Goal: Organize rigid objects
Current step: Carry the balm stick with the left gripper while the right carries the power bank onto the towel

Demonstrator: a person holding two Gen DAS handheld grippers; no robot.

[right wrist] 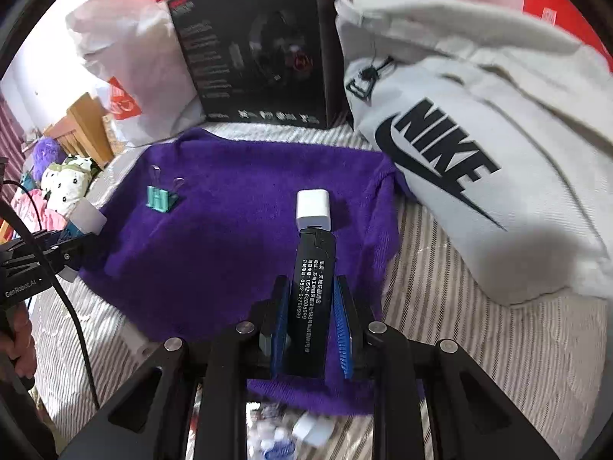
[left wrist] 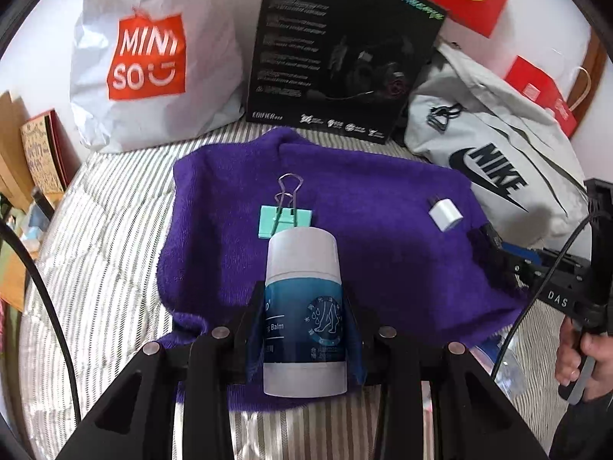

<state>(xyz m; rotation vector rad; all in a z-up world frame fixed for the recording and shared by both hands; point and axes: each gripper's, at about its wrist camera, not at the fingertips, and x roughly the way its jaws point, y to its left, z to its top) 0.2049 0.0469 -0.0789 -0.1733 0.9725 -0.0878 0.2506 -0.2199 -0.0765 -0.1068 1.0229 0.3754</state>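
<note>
Left fingers (left wrist: pixel 302 329) clamp a balm stick (left wrist: pixel 302 306), right fingers (right wrist: pixel 312 326) a black lighter (right wrist: pixel 312 306), both bases hidden.

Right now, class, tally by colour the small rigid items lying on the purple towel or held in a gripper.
White: 1, the white adapter
Teal: 1, the binder clip
White and blue: 1, the balm tube
Black: 1, the black lighter
Total: 4

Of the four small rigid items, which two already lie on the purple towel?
The teal binder clip and white charger cube lie loose there; balm tube and black lighter are gripped.
</note>
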